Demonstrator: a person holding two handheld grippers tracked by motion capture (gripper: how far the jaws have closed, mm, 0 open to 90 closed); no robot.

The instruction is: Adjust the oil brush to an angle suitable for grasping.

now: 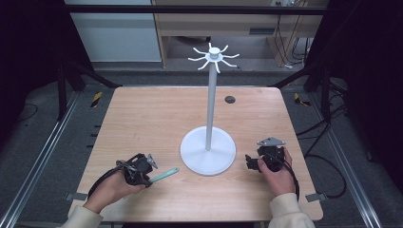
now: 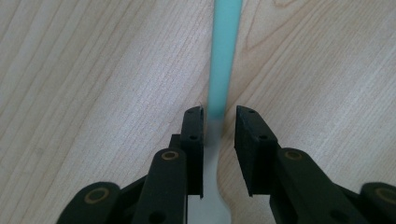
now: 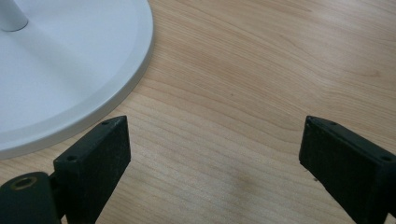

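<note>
left gripper (image 2: 219, 123) jaws narrowly straddle a teal-handled utensil (image 2: 223, 60) near the table's (image 1: 142, 114) front edge; right gripper (image 3: 215, 149) gapes wide beside the white stand (image 1: 208, 151).

The surface (image 1: 142, 118) is a square top of light wood with rounded corners and a small dark round cap (image 1: 230, 99) near its far edge. Around it stands a black metal frame (image 1: 190, 9). The floor (image 1: 43, 142) is grey carpet, with metal rails (image 1: 43, 152) on both sides. Behind there is a wooden cabinet (image 1: 214, 23), a pale panel (image 1: 114, 33) and black cables (image 1: 328, 156).
</note>
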